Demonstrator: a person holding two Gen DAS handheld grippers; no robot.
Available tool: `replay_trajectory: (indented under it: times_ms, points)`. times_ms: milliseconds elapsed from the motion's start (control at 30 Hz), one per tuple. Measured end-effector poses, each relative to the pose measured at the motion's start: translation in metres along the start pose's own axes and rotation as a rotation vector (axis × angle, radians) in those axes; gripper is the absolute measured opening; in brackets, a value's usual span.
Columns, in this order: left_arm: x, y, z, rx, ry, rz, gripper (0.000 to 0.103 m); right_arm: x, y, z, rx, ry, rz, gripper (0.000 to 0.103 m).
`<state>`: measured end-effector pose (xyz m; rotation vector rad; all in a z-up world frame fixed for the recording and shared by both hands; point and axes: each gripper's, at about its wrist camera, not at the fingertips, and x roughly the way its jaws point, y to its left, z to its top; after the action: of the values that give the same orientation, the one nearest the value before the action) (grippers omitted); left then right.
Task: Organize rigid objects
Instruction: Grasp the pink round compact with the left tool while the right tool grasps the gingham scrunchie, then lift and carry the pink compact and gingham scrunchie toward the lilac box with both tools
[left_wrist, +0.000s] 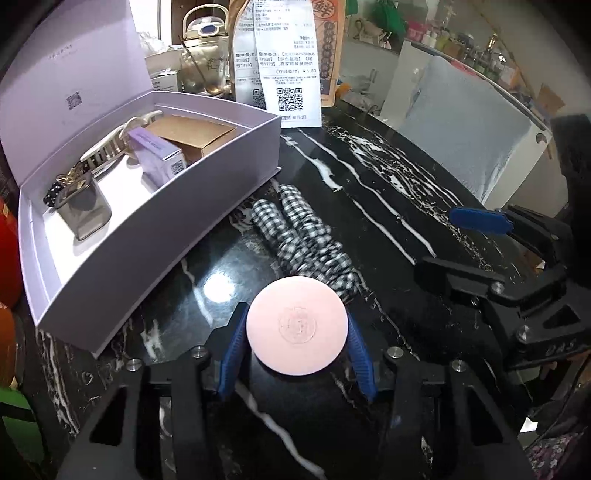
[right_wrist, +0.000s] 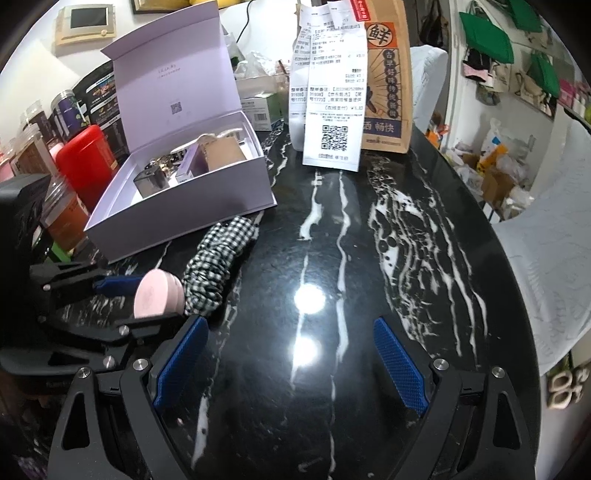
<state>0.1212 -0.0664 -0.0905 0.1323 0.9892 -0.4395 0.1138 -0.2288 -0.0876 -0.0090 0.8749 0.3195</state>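
My left gripper (left_wrist: 297, 343) is shut on a round pink compact (left_wrist: 297, 330), held just above the black marble table; the compact also shows in the right wrist view (right_wrist: 157, 297). An open lilac box (left_wrist: 207, 188) stands to its left, holding a gold carton (left_wrist: 195, 134), a purple carton (left_wrist: 157, 155), a metal tin (left_wrist: 83, 212) and a hair clip (left_wrist: 107, 146). A checked scrunchie (left_wrist: 299, 236) lies on the table between the compact and the box. My right gripper (right_wrist: 291, 365) is open and empty over the bare table, right of the left gripper (right_wrist: 147, 299).
A brown paper bag with long receipts (right_wrist: 332, 110) stands at the table's back. Red tins and jars (right_wrist: 86, 162) crowd the left edge beside the lilac box (right_wrist: 184, 206). A white chair (left_wrist: 465, 136) stands beyond the table's curved right edge (right_wrist: 491, 236).
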Motion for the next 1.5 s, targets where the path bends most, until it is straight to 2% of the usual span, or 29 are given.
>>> replay_trajectory:
  times_ms: [333, 600, 700, 867, 900, 933, 967, 1033, 1500]
  points:
    - [-0.019, 0.034, -0.022, -0.109, 0.016, 0.071, 0.05, 0.029, 0.027, 0.021, -0.049, 0.012, 0.045, 0.092]
    - [-0.027, 0.054, -0.034, -0.184, 0.021, 0.114, 0.05, 0.055, 0.054, 0.032, -0.131, 0.028, 0.022, 0.09]
    - [-0.028, 0.057, -0.036, -0.2, 0.018, 0.115, 0.05, 0.059, 0.062, 0.035, -0.162, 0.028, 0.0, 0.081]
    - [-0.029, 0.058, -0.038, -0.216, 0.005, 0.113, 0.05, 0.069, 0.065, 0.034, -0.169, 0.071, -0.001, 0.051]
    - [-0.03, 0.059, -0.039, -0.215, 0.005, 0.115, 0.05, 0.067, 0.066, 0.033, -0.176, 0.062, -0.003, 0.048]
    - [-0.031, 0.059, -0.04, -0.217, 0.006, 0.118, 0.05, 0.066, 0.067, 0.031, -0.181, 0.064, -0.001, 0.038]
    - [-0.031, 0.059, -0.041, -0.223, 0.007, 0.12, 0.05, 0.064, 0.067, 0.03, -0.181, 0.064, 0.0, 0.033]
    - [-0.033, 0.061, -0.043, -0.241, 0.007, 0.117, 0.05, 0.059, 0.068, 0.027, -0.182, 0.061, 0.016, 0.03]
    - [-0.05, 0.051, -0.068, -0.263, 0.012, 0.094, 0.05, 0.01, 0.082, -0.026, -0.209, 0.073, 0.08, 0.03]
